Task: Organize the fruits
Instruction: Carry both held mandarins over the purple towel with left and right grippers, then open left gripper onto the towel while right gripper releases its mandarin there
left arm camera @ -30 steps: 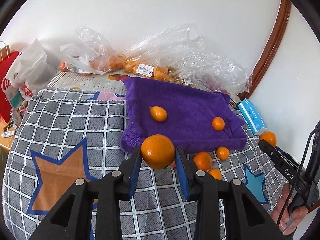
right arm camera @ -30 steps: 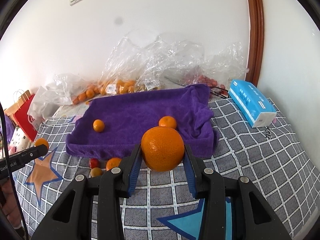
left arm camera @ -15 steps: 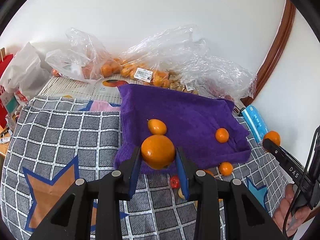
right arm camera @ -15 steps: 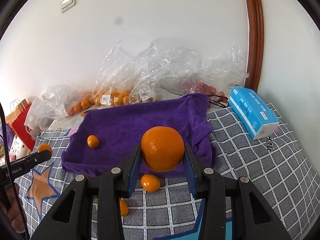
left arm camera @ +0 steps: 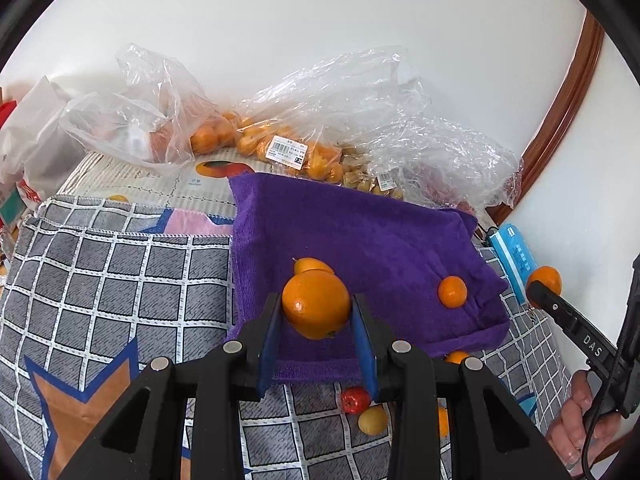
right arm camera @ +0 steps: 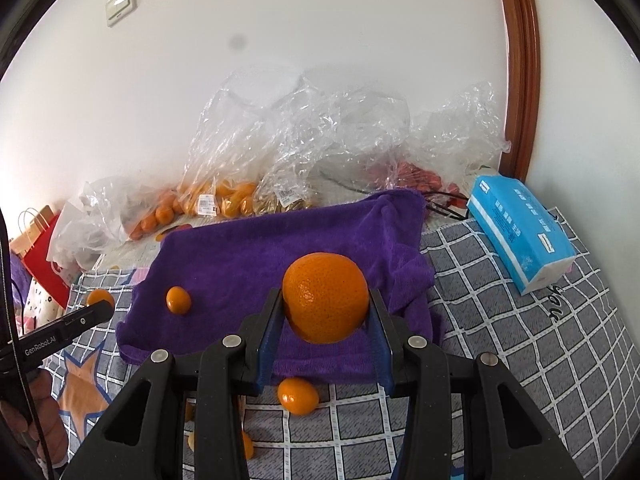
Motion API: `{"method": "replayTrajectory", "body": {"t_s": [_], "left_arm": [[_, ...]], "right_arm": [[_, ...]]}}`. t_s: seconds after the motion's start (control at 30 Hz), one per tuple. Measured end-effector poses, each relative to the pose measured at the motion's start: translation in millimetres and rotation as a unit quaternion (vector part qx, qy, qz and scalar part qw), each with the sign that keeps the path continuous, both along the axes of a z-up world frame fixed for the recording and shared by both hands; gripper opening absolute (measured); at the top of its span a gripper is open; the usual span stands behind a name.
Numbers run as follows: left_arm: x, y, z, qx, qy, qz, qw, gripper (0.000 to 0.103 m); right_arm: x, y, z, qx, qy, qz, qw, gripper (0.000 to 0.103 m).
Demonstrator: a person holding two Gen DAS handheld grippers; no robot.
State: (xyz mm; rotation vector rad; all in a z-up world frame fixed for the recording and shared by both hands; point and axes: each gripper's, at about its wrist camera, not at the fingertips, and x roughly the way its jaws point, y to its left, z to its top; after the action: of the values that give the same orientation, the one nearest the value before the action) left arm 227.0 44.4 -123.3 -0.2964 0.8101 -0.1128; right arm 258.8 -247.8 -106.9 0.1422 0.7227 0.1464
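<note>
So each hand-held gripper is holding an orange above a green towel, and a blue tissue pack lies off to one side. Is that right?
Nearly. The towel is purple, not green, as the right wrist view shows plainly. The rest holds: the right hand-held gripper clamps an orange, the left hand-held gripper clamps another orange, and the blue tissue pack lies beside the towel.

Both fisheye views ride low behind their own black two-finger grippers, angled down over the grey checked cloth (left arm camera: 120, 280) toward the white wall.

The left wrist camera looks along the left gripper (left arm camera: 316, 312) from near the cloth's front-left part; the right wrist camera looks along the right gripper (right arm camera: 326, 308) from further right.

The 2 views share the purple towel (left arm camera: 360, 232) and the clear plastic bags (right arm camera: 320, 140). Each probably catches the other gripper's tip at its edge.
</note>
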Motion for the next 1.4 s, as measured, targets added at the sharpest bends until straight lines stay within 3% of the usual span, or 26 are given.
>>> {"method": "replayTrajectory", "body": {"t_s": [0.5, 0.7, 0.93, 1.17, 1.23, 1.4], "left_arm": [[30.2, -8.7, -35.2, -0.004, 0.037, -0.006, 0.9993, 0.032], [35.8, -16.1, -48.2, 0.009, 0.045, -0.008, 0.9989, 0.032], [36.8, -19.6, -50.3, 0.015, 0.041, -0.013, 0.9990, 0.032], [24.2, -15.5, -33.1, 0.010, 0.038, -0.007, 0.9992, 0.054], [13.6, -14.7, -24.8, 0.019, 0.027, -0.001, 0.9994, 0.055], [-17.8, -10.5, -10.2, 0.046, 0.018, 0.014, 0.9987, 0.061]], "right_arm": [[39.7, 1.2, -70.8, 0.004, 0.051, 0.004, 0.999, 0.040], [44.6, -0.4, -80.1, 0.006, 0.063, 0.007, 0.998, 0.041], [42.2, 6.2, -80.2, -0.022, 0.054, 0.008, 0.998, 0.045], [26.5, 2.5, -57.5, -0.022, 0.038, -0.008, 0.999, 0.058], [17.9, 3.3, -48.2, -0.024, 0.032, -0.014, 0.999, 0.063], [-10.6, 8.5, -23.4, -0.027, 0.012, -0.021, 0.999, 0.064]]}}
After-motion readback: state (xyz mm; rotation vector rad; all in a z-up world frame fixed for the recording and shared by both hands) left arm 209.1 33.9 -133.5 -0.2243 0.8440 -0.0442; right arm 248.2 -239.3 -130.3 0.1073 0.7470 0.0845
